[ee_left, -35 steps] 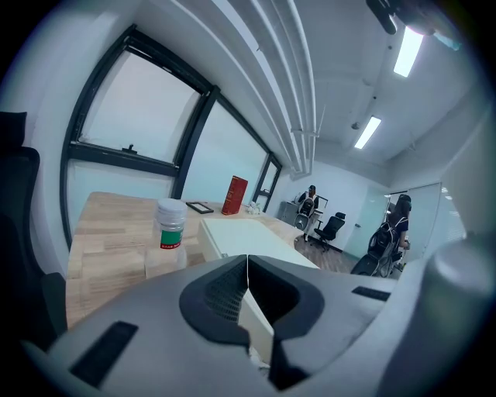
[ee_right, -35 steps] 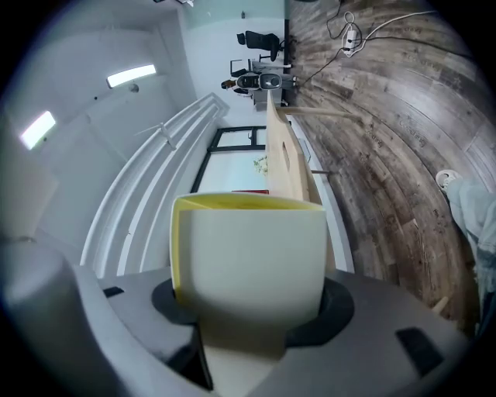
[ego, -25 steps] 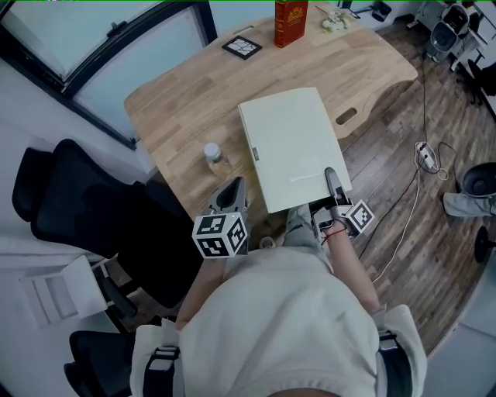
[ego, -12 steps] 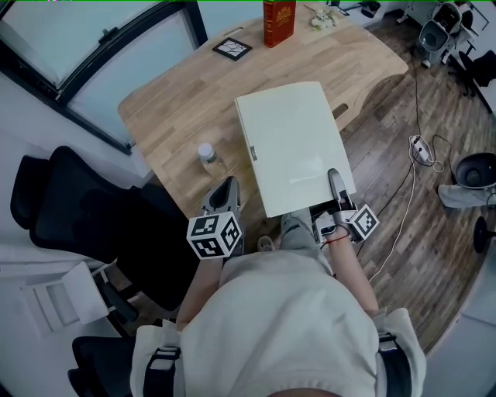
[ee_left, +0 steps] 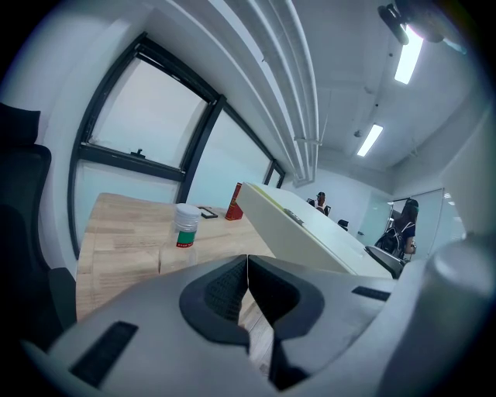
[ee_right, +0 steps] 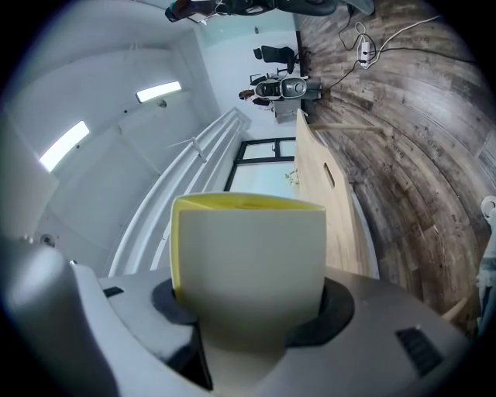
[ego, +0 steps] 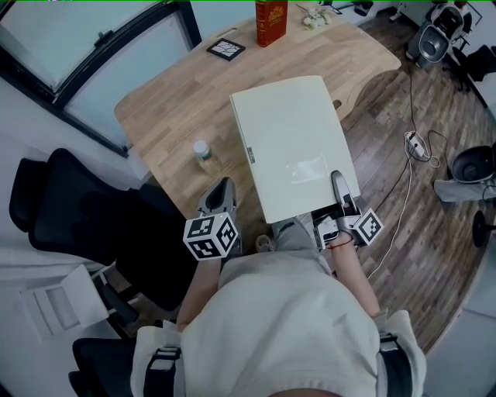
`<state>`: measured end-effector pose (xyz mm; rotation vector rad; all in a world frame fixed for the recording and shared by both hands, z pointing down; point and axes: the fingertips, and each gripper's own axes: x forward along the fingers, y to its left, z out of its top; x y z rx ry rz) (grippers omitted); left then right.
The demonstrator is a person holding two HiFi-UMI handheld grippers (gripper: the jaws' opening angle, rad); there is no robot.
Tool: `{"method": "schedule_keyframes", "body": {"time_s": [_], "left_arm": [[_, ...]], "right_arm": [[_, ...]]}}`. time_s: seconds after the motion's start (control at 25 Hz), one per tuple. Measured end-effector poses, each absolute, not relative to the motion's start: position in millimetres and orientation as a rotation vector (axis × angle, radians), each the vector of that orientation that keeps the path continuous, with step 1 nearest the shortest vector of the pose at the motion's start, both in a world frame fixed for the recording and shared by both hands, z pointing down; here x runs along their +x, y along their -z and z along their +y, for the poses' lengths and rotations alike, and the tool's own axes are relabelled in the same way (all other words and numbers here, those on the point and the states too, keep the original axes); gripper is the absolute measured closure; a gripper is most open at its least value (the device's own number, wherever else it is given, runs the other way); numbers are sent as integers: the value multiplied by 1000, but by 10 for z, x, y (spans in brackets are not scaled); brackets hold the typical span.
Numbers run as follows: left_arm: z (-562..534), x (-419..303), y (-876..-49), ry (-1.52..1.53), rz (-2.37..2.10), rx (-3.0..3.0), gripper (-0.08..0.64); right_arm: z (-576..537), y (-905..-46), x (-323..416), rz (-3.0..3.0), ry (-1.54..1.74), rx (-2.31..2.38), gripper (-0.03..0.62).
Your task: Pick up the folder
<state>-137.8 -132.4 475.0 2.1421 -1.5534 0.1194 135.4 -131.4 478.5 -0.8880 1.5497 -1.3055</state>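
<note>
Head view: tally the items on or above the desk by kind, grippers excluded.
folder: 1
bottle: 1
red book: 1
marker tile: 1
pale clump at the far edge, too small to identify: 1
Total: 5

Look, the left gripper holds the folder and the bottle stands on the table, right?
Not quite. The right gripper holds the folder, as the right gripper view shows. The bottle does stand on the table.
</note>
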Motion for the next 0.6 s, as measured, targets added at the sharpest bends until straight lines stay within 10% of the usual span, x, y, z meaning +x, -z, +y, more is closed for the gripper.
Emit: {"method": "schedule_keyframes", "body": {"time_s": [0.6], "left_arm": [[-1261,-1365,-4743,-116,-1545,2152,538]], "right_arm": [[-1221,-4798,1348,1524,1311,-894,313]]}}
